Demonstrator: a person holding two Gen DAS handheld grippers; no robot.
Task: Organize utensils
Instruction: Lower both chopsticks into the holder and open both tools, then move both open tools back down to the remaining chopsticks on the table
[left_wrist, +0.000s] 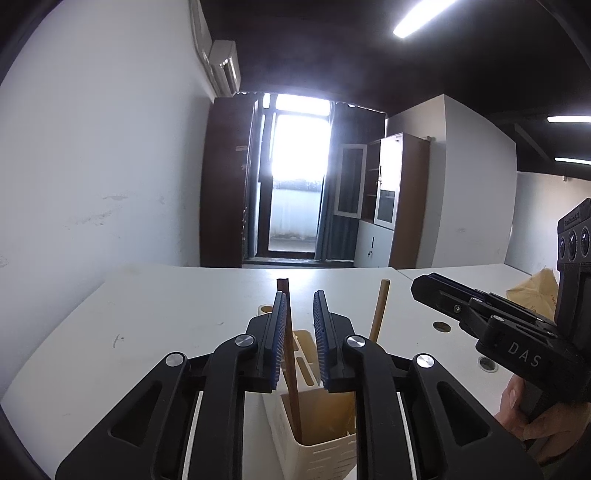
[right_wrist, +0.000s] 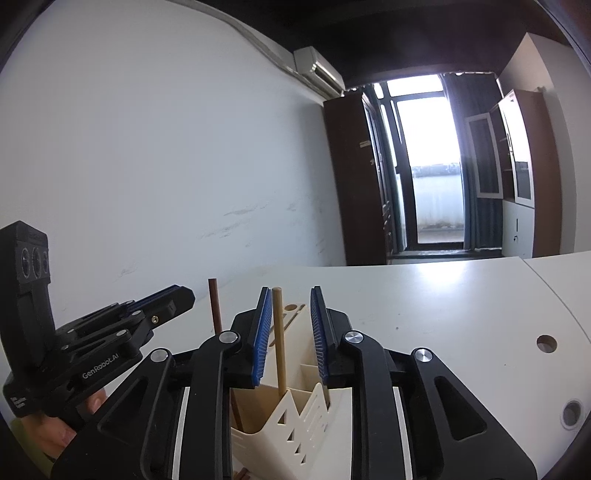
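A cream plastic utensil holder stands on the white table, close under both grippers; it also shows in the right wrist view. A dark brown stick handle stands in it between my left gripper's fingers, next to the left pad. My left gripper is open. A light wooden handle stands in another compartment, next to my right gripper's left pad. My right gripper is open. The light handle and the right gripper's body show in the left wrist view, the dark handle in the right.
A brown paper bag lies at the table's right. Round cable holes sit in the tabletop. A white wall runs along the left; a balcony door and cabinets stand behind the table.
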